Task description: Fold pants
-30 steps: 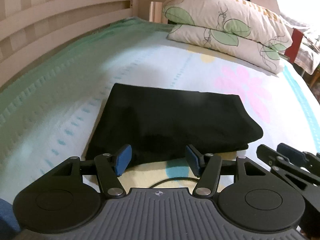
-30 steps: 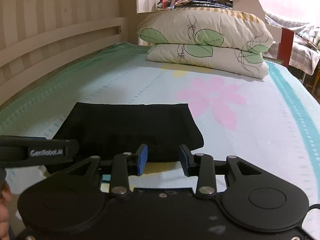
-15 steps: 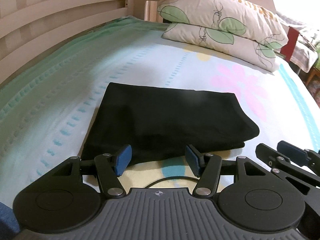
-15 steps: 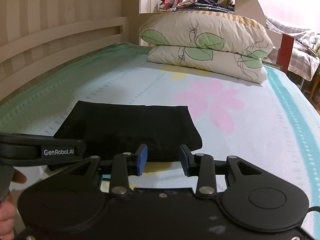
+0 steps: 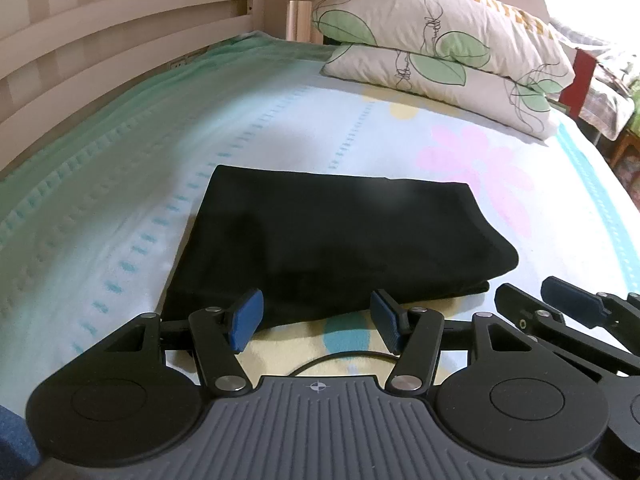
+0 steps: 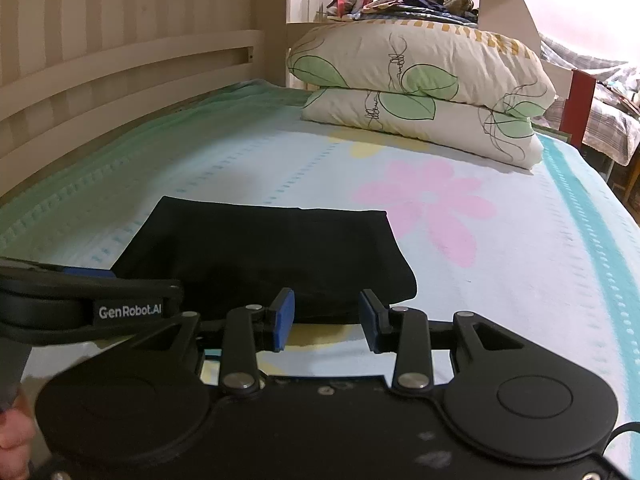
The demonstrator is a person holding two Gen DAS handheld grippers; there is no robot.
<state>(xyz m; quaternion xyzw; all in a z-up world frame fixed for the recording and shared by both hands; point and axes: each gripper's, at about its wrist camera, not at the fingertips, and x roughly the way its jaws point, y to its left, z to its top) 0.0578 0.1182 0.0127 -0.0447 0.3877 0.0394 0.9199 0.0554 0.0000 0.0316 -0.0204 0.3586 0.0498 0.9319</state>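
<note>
Only right wrist view shows a hand [image 6: 12, 436]; pants [image 6: 264, 256] folded.

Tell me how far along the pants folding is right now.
Mostly done, it seems: the black pants lie as a compact layered rectangle on the floral bedsheet, below the two pillows. Nothing is in hand; the left gripper and right gripper are both open and empty at the near edge. Perhaps only a final tidy remains.

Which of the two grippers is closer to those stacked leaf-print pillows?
Right, though both are far. The right gripper sits at the folded black pants' pillow-side corner; the left gripper is further along the near edge from the pillows.
</note>
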